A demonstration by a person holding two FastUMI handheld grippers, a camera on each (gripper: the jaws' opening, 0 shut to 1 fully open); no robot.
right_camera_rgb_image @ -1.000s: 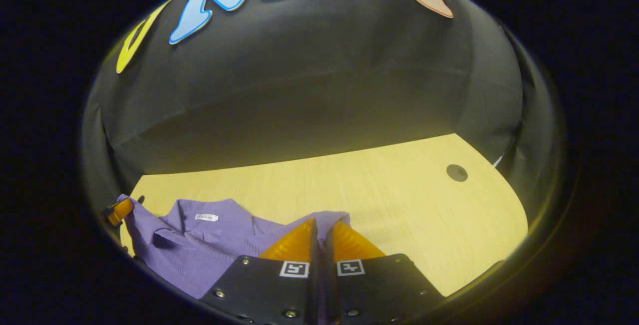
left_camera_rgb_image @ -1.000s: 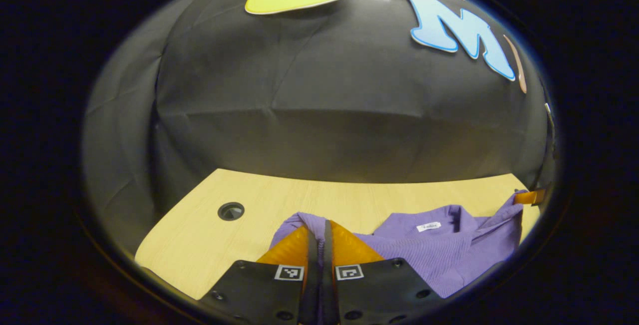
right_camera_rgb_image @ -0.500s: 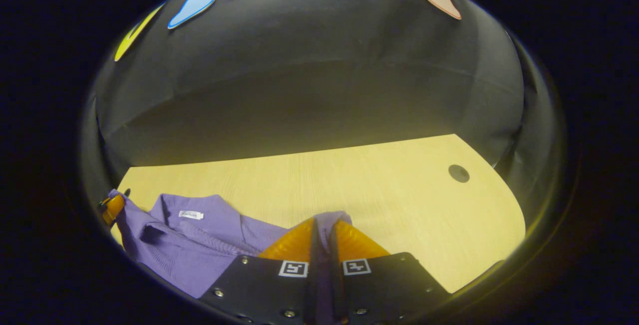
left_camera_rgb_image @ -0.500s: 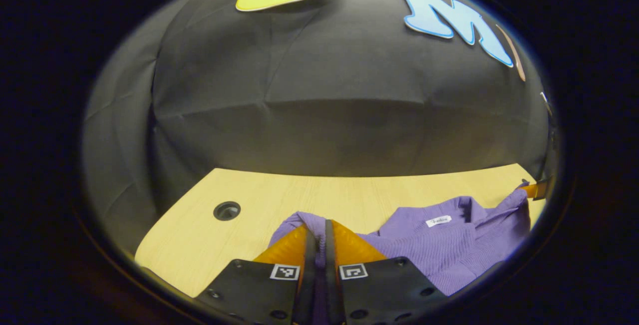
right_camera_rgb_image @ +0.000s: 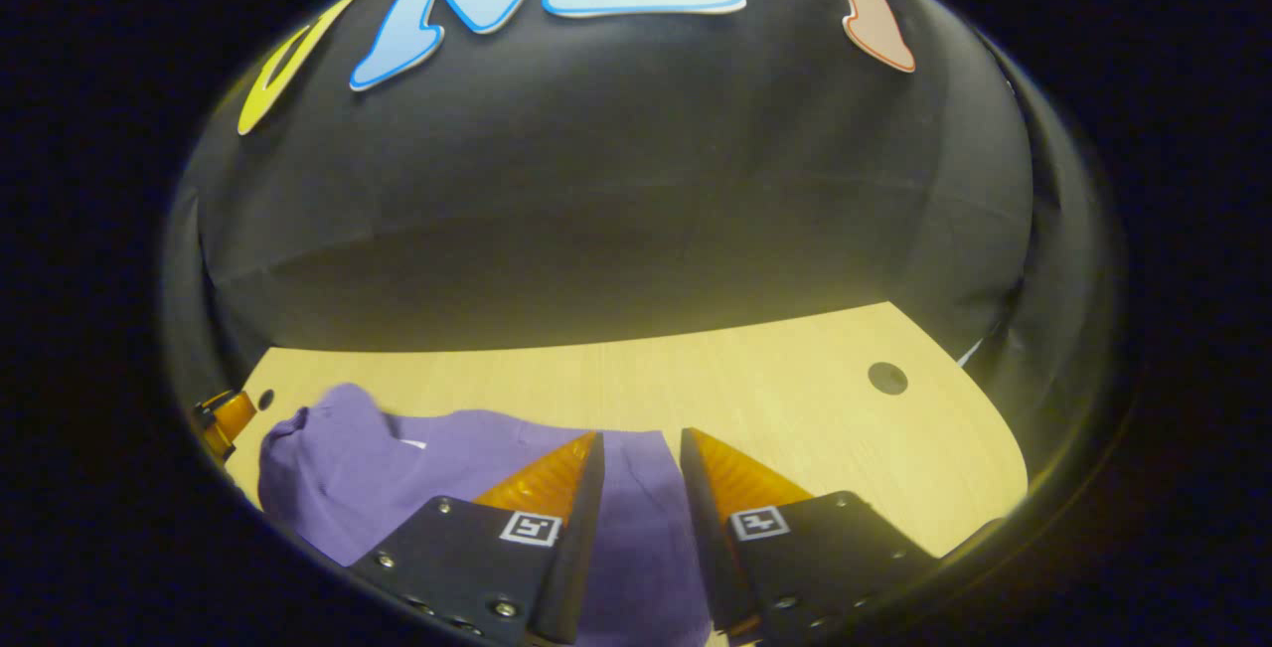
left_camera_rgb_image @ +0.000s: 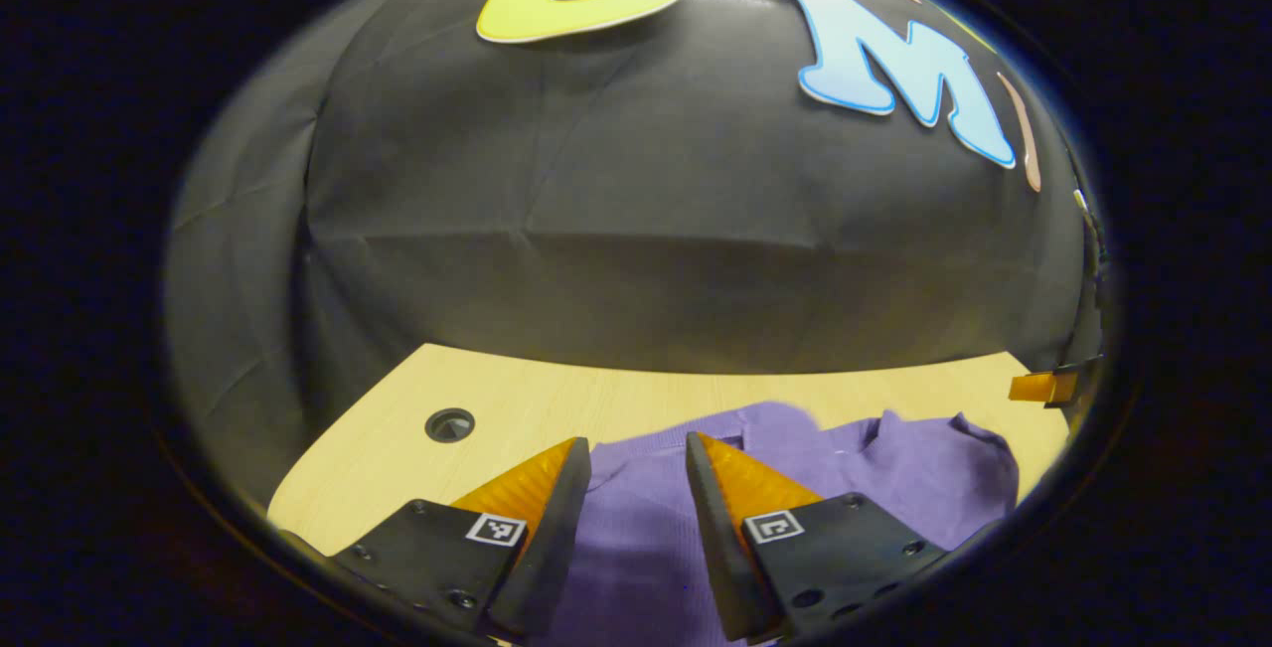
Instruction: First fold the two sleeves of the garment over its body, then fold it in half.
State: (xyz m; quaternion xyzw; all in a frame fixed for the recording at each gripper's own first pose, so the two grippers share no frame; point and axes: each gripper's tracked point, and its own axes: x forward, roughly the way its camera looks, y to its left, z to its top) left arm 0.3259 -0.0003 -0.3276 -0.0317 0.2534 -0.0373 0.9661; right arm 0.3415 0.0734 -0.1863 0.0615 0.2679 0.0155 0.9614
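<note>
In the left gripper view, a round hole point(left_camera_rgb_image: 449, 423) sits in the wooden table point(left_camera_rgb_image: 517, 399) at the left. The left gripper point(left_camera_rgb_image: 636, 458) has its jaws spread wide with nothing between them, and the purple garment point(left_camera_rgb_image: 894, 473) lies on the table just beyond and beneath its fingers, spreading to the right. At the far right edge a fingertip of the other gripper point(left_camera_rgb_image: 1038, 388) shows above the table, apart from the cloth; its jaws cannot be judged from here.

In the right gripper view, the other gripper's fingertip point(right_camera_rgb_image: 224, 418) shows at the far left edge, just beside the garment point(right_camera_rgb_image: 348, 458), whose bunched end rises there. A small white tag point(right_camera_rgb_image: 409, 444) peeks out on the cloth. The right gripper point(right_camera_rgb_image: 641, 453) stands with jaws wide, gripping nothing, the cloth lying under and between its fingers. Another round hole point(right_camera_rgb_image: 886, 378) marks the table point(right_camera_rgb_image: 795, 399) at the right.
</note>
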